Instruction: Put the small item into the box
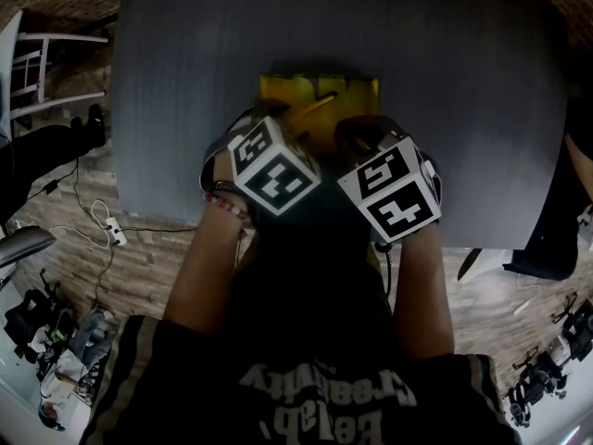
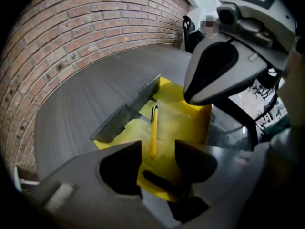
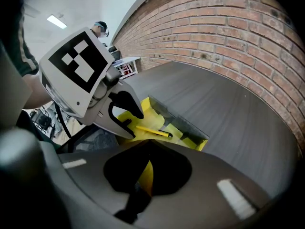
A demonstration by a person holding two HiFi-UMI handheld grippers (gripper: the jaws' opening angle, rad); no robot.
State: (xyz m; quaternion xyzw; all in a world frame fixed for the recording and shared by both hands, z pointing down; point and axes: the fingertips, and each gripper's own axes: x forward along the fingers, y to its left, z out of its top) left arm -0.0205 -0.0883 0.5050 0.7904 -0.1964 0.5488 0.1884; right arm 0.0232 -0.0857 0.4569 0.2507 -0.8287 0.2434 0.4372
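Left gripper (image 2: pixel 158 149): jaws spread, nothing gripped. The near end of a yellow pen (image 2: pixel 153 128) sits in the gap between the tips, and there is clear space on both sides of it. The pen runs straight ahead from the jaws with its dark tip at the far end. It lies inside the yellow box (image 2: pixel 188 120), flat on the box floor. Just below the jaws a dark strip crosses the box's near edge; cannot tell what it is.

Right gripper (image 3: pixel 145 149): jaws pressed together at the tips, pinching a thin yellow sheet of the box between them. It appears to be the wall on this gripper's side.

Seen from the left gripper, the right one hangs just to the right, nose down on that yellow wall. Seen from the right gripper, the left one stands ahead and to the left, its tips over the box and the pen just past them.

A greyish flap (image 2: pixel 128 109) lines the box rim ahead-left of the left gripper.

The box sits on a dark grey table (image 2: pixel 86 94), and a brick wall (image 2: pixel 71 27) stands beyond the table's far edge.

Head view: the two marker cubes (image 1: pixel 273 167) sit side by side and near each other over the box's near half. Bare forearms (image 1: pixel 208 276) trail back from them. Wood-pattern floor (image 1: pixel 148 267) shows below the table edge.
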